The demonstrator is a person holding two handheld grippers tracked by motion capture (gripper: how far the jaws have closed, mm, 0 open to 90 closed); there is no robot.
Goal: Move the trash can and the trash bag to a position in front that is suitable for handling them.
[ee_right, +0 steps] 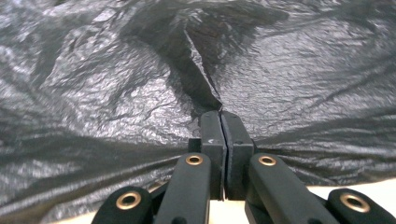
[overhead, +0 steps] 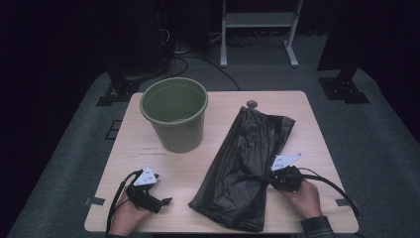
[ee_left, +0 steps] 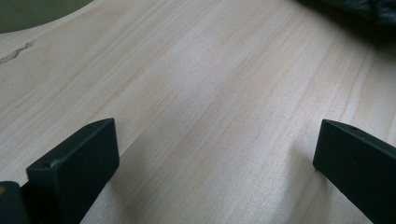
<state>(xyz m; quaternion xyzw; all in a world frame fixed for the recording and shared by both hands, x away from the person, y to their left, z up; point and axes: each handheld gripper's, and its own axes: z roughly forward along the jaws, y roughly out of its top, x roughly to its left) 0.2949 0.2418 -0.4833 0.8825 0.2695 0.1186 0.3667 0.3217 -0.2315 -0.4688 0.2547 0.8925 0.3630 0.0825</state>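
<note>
A black plastic bin bag (overhead: 245,158) lies crumpled along the right half of the wooden table (overhead: 218,106). My right gripper (overhead: 267,177) is shut on a pinched fold of the bag (ee_right: 140,93), its jaws pressed together with film gathered at the tips (ee_right: 220,114). A green ribbed waste bin (overhead: 174,113) stands upright at the table's back left, empty as far as I can see. My left gripper (overhead: 166,201) rests near the front left edge, held by a hand, jaws wide open over bare wood (ee_left: 215,154), with nothing between its fingers (ee_left: 74,163).
A small round hole or cap (overhead: 251,104) sits at the table's back edge near the bag's top. Behind the table stand a white frame (overhead: 257,29) and dark stands on grey carpet. A cable (overhead: 327,182) trails from my right gripper.
</note>
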